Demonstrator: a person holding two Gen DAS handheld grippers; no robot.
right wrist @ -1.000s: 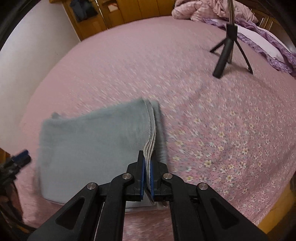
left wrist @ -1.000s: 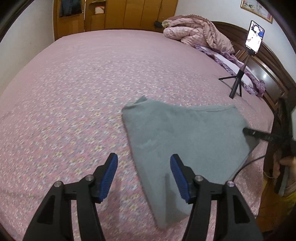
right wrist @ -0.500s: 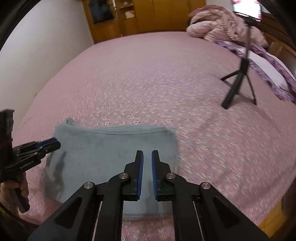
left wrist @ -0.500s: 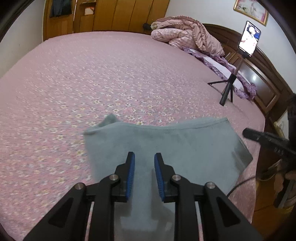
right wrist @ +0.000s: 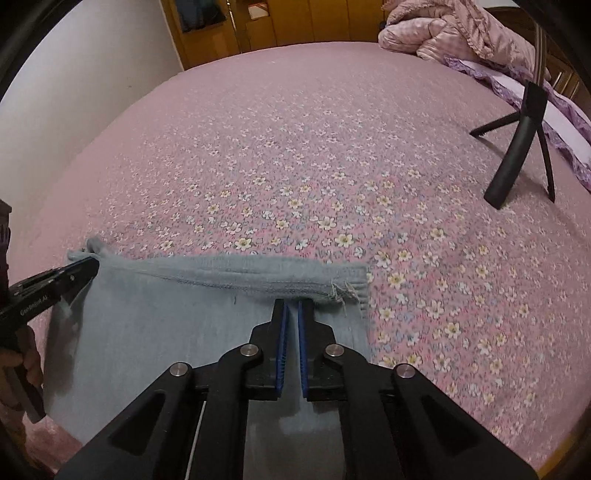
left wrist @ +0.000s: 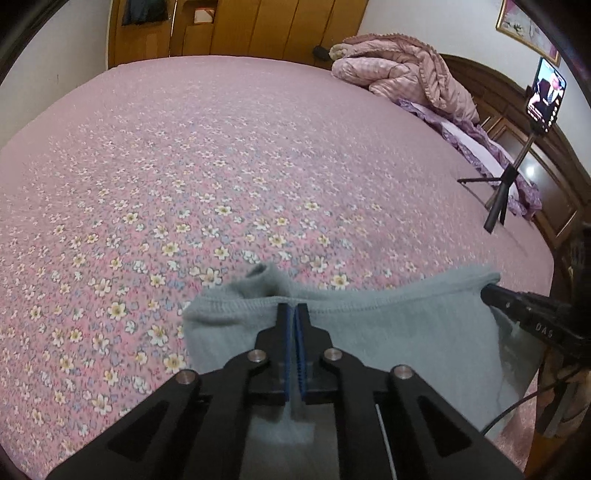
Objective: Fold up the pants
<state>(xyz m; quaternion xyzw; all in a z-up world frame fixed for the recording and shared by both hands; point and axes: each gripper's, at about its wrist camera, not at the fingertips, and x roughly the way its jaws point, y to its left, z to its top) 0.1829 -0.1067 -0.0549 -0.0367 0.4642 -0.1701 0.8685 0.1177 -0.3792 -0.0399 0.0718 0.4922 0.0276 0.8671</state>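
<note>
The grey-blue pants [left wrist: 388, 328] lie folded on the pink flowered bed, near its front edge. My left gripper [left wrist: 294, 314] is shut on the pants at their far left edge, next to a small upturned corner [left wrist: 264, 277]. My right gripper [right wrist: 291, 308] is shut on the far right edge of the pants [right wrist: 177, 314], close to a frayed hem [right wrist: 345, 291]. Each gripper shows in the other's view, pinching its end of the same far edge: the right one [left wrist: 491, 293] in the left wrist view, the left one [right wrist: 90, 266] in the right wrist view.
The bed cover [left wrist: 221, 166] stretches far beyond the pants. A phone tripod [right wrist: 517, 155] stands on the bed to the right, with its phone [left wrist: 546, 94] lit. A pink quilt [left wrist: 402, 70] and pillows lie at the headboard. Wooden wardrobes [left wrist: 240, 29] line the far wall.
My left gripper was open above the pants a second ago; it has come down and shut on their far edge. My right gripper has shifted onto the far right edge and holds it.
</note>
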